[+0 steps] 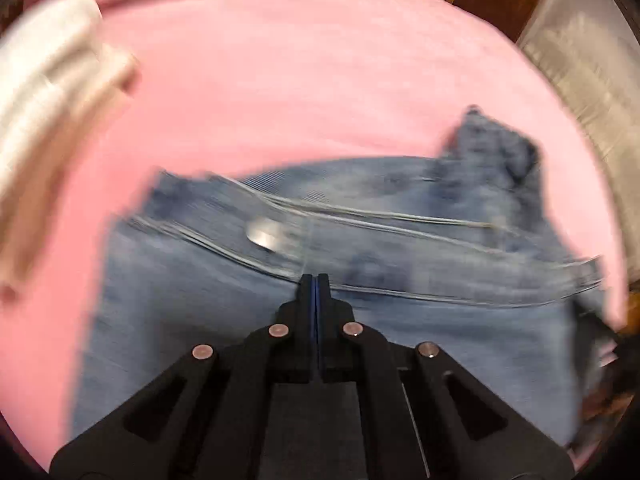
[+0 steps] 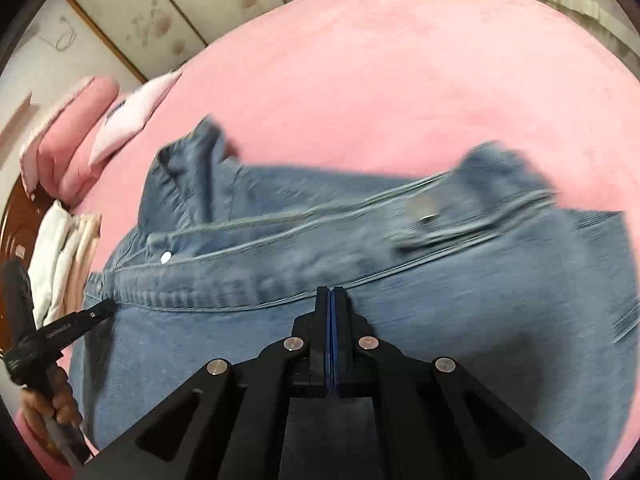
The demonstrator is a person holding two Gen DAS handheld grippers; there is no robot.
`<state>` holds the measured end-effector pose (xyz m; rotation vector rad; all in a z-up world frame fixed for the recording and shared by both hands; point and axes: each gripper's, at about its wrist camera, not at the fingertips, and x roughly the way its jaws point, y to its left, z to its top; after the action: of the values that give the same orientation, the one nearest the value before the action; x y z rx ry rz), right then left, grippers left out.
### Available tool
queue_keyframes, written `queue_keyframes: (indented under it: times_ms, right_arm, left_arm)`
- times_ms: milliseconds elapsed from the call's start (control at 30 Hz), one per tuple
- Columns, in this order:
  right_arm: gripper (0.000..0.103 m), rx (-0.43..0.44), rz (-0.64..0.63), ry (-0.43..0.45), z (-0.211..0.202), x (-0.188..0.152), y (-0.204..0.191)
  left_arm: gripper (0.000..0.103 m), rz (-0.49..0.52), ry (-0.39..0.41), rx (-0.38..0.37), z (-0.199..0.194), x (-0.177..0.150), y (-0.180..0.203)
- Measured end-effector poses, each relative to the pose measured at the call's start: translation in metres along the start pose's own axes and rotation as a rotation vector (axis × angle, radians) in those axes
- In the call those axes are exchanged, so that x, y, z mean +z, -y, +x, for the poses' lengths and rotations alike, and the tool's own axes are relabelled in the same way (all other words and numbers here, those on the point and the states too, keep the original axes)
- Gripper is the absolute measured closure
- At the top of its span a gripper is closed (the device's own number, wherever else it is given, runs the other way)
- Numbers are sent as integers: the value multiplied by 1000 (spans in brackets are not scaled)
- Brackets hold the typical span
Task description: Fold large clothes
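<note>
Blue jeans lie spread on a big pink bed cover, with the waistband and its shiny button facing up. Both views are blurry. The left hand-held gripper points down at the jeans, its two fingers pressed tight together with nothing between them. The right hand-held gripper is closed tight and empty too, just over the waistband. White folded cloth sits at the bed's edge.
</note>
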<state>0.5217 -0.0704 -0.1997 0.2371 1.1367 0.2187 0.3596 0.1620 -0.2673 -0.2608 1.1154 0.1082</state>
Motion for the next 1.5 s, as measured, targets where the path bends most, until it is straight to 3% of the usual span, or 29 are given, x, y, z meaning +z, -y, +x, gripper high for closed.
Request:
queue_keyframes:
  times_ms: [33,100,167,200,233,333,433,533,567,667,767,833,1000,1200,1333,1433,1500]
  right_arm:
    - [103,-63,3,24,-4,3,10]
    - [103,-66,24,39,-10,8,26]
    - [103,-216,-10,66,-17,12,32]
    - [103,-298,-27,75,-20,14,36]
    - [103,-316,-20,73,-24,13,40]
    - [103,-263,28,42,-31,16,45]
    - [103,-235,-23,52,-45,17,22]
    - [103,-35,-49,36,-52,13,-15]
    - [103,70,-48,-3,-47,8,-32]
    - [103,267,-57,-154,-16,-15,-78]
    - [103,219,-176,-258,21,-40,-126]
    - [103,188,-202,-196,29,-39,-139]
    - [103,160,-68,-115,54,3,-142]
    - [103,68,-194,8,61,38,-168]
    - [103,145,-96,1,43,50,-162]
    - [103,241,-40,-12,15,43,-152]
    - [103,297,-28,-69,-5,20,-141]
  left_arm:
    - [102,-1,-2,-16,-1,0,-7]
    - [102,5,-5,-13,-2,-2,-14]
    - [102,75,18,129,-6,-5,-20]
    - [102,79,23,152,-4,-6,-14]
    - [102,72,18,187,-6,-4,-18]
    - [102,43,3,173,-17,3,-26]
    - [102,11,-24,76,-25,10,-20]
    - [102,-22,-45,-28,-32,7,1]
    - [102,-27,-54,-47,-34,3,8]
    - [102,-33,-86,-86,-41,-22,31]
    - [102,-33,-110,-99,-43,-43,46]
    - [102,-15,-134,-117,-43,-57,55]
    - [102,24,-160,-134,-44,-73,70]
    - [102,24,-162,-139,-51,-81,73]
    - [102,0,-160,-134,-61,-90,68]
    - [102,-41,-179,-208,-63,-95,61]
    - [102,-61,-205,-250,-59,-98,60]
